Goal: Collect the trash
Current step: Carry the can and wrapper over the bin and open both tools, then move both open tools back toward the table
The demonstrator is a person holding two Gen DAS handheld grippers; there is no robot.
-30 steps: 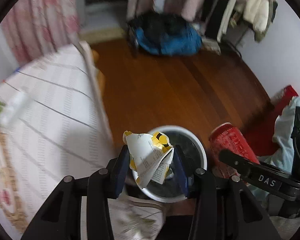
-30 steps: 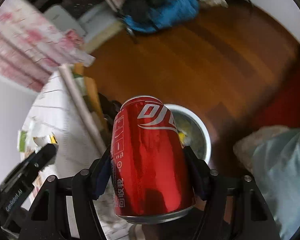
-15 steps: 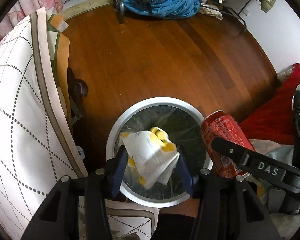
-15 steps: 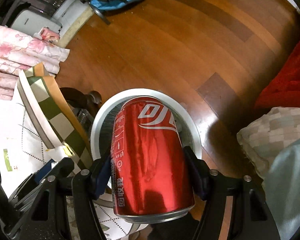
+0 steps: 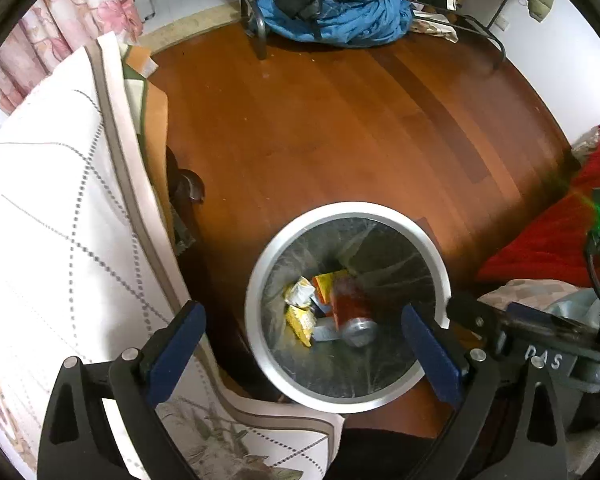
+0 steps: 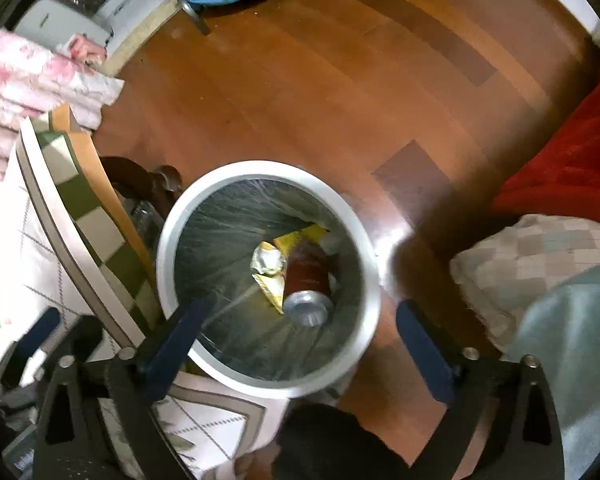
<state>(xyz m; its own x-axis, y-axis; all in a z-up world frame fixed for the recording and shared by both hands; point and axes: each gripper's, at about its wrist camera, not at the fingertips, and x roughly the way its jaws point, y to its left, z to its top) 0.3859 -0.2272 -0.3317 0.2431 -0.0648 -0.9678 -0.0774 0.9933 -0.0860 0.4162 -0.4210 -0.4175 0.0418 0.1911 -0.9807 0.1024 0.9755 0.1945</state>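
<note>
A round white-rimmed trash bin [image 5: 416, 227] [image 6: 364, 240] with a clear liner stands on the wooden floor. Inside it lie a red soda can [image 5: 350, 306] [image 6: 308, 280] on its side and crumpled yellow-and-white wrappers [image 5: 300, 308] [image 6: 268, 264]. My left gripper [image 5: 304, 344] hangs open above the bin, nothing between its blue pads. My right gripper [image 6: 300, 340] is also open and empty above the bin's near rim; it shows in the left wrist view as a black arm [image 5: 520, 332] at the right.
A table with a white patterned cloth [image 5: 60, 220] [image 6: 40, 240] flanks the bin on the left. A red blanket [image 5: 560, 220] [image 6: 572, 152] and a checked cushion [image 6: 532, 256] lie at right. A blue clothes pile [image 5: 340, 12] sits at the far side of the floor.
Both grippers opened over the bin. The wrapper dropped from the left one and the red can from the right; both now lie inside the bin.
</note>
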